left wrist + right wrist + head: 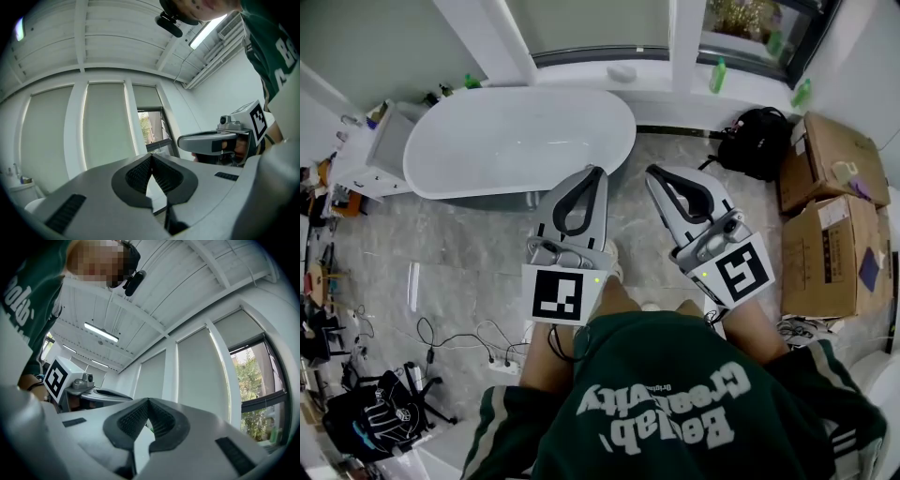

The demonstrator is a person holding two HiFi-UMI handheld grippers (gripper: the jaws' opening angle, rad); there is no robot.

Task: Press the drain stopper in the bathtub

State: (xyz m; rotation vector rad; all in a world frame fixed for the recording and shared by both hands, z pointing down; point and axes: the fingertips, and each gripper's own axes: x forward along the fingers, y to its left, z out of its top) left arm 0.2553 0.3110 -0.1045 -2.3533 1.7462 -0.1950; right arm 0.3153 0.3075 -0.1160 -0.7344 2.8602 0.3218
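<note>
Both the left hand-held gripper (594, 172) and right hand-held gripper (655, 172) are pinched fully together, empty, aimed at the bathtub (516, 141) from just short of it. Guessing closed tips make a better poker. Can't spot the drain stopper inside the tub.

Bathtub (520, 141): upper left of frame, under window sill (572, 75). Backpack (759, 141): upper right, on floor. Cardboard boxes (834, 253): right edge, beside backpack. Left gripper (598, 172), right gripper (652, 172): centre, side by side.
</note>
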